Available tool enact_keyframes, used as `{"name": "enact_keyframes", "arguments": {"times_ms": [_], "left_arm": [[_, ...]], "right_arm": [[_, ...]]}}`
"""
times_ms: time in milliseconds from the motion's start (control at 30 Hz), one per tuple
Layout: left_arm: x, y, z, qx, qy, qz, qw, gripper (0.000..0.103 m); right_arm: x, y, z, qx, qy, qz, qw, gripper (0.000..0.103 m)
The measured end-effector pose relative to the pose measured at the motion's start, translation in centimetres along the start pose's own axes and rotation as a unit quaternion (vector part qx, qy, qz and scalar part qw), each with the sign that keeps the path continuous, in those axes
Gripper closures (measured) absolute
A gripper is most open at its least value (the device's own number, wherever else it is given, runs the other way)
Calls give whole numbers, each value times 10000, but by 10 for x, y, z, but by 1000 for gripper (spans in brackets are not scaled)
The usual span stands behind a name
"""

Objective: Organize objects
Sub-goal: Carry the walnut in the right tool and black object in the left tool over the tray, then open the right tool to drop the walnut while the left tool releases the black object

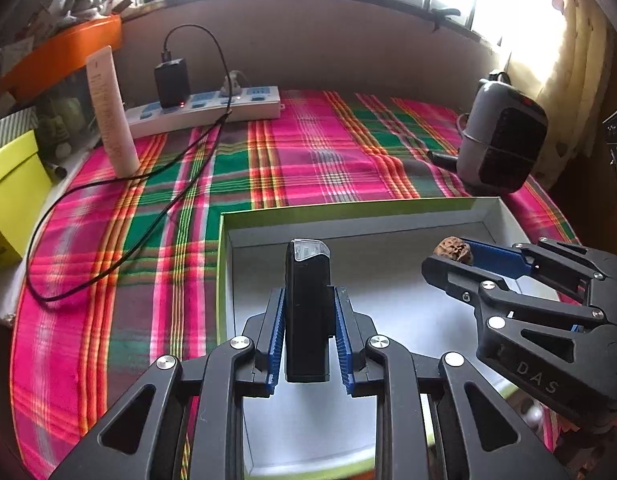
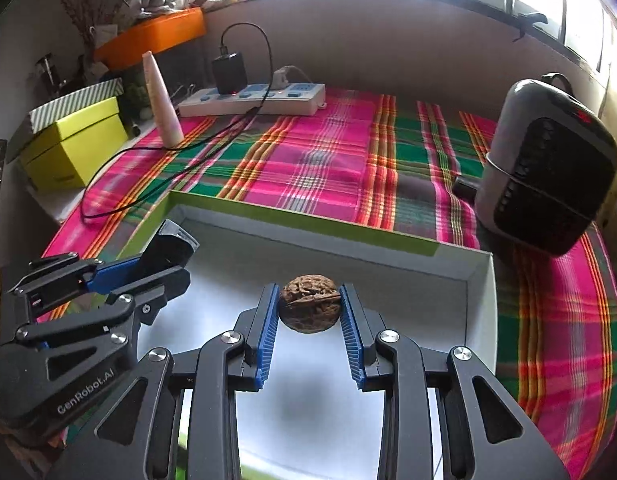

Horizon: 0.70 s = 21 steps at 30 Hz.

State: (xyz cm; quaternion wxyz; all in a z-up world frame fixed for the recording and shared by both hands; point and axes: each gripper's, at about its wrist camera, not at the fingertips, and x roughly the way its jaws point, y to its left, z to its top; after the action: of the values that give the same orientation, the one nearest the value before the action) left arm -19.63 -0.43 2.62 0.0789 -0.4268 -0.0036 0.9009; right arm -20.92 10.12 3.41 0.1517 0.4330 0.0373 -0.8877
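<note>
Left gripper (image 1: 308,312) clamps black lighter (image 1: 307,312), right gripper (image 2: 310,308) pinches walnut (image 2: 310,308), frame centre over white tray (image 2: 478,280); round nut may roll when released.

Open white floor inside the shallow box (image 2: 478,280) ahead of both grippers, low walls all round, easy to clear from above. Left gripper (image 1: 308,320) and right gripper (image 2: 310,316) side by side over the box, close together, little room between them (each loaded: black device (image 1: 307,312), walnut (image 2: 310,308)). Beyond the far wall, a broad bare stretch of plaid cloth (image 2: 328,152). Blocked on the right by the grey heater (image 2: 548,168), at the back by the power strip (image 2: 252,100) with charger and trailing cable (image 1: 108,184), at back left by the upright white tube (image 1: 108,112) and yellow boxes (image 2: 72,148).
</note>
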Motion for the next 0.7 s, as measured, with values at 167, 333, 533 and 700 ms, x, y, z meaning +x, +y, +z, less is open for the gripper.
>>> {"name": "enact_keyframes", "arguments": {"times_ms": [167,333,533,700], "left_arm": [[10,0,5,17,41,-1,10000,82],[17,-1,6,45,55,50,10000,82],[19,-2,8,81,43,61,9999,82],[21,-3,8,140,39,124,9998,81]], "right_arm": [[12,-3,7,28,112,-35,9999,71],[18,-5,8,-2,180,-80,9998,71],[21,-5,8,37,229,-101,9997,71],[21,-4,9,30,258,-126,9996,71]]}}
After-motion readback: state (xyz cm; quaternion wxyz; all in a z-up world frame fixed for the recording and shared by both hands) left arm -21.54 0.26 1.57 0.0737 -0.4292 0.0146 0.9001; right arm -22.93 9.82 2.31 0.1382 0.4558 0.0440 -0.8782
